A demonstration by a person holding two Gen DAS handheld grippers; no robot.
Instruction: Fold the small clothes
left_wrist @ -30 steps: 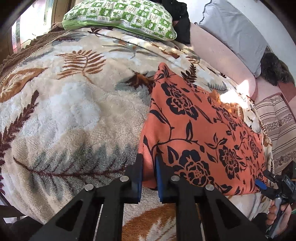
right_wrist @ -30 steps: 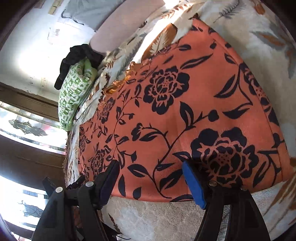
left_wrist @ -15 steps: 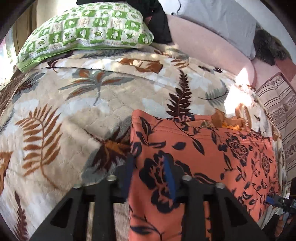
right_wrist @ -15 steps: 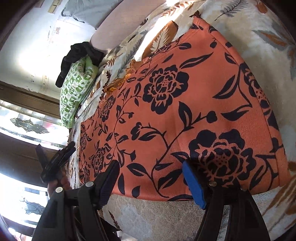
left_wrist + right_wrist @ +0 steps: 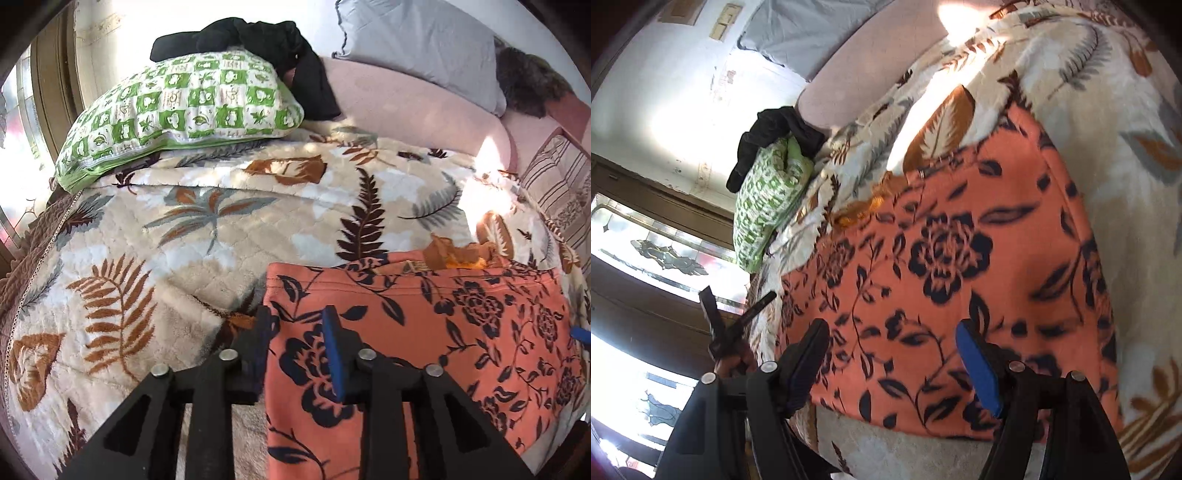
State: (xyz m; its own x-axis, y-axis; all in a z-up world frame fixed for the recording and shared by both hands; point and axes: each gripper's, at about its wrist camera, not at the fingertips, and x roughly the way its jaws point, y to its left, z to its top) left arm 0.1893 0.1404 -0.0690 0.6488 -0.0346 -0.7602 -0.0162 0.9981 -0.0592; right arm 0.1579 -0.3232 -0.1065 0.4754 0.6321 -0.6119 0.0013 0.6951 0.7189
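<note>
We see hard daylight from the window (image 5: 646, 254) at the left of the right wrist view, blown out to white. Sun patches glare on the blanket (image 5: 487, 155) at upper right of the left wrist view. The orange cloth (image 5: 960, 258) smears with motion blur. Fisheye curvature bends all edges into dark corners.

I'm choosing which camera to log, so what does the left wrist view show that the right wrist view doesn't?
Left wrist view only: the striped fabric and dark furry item at the far right.
Right wrist view only: the patterned glass window and the hand holding the other gripper.
Both: the orange black-flowered garment on the leaf-print blanket, the green checked pillow and the black cloth.
</note>
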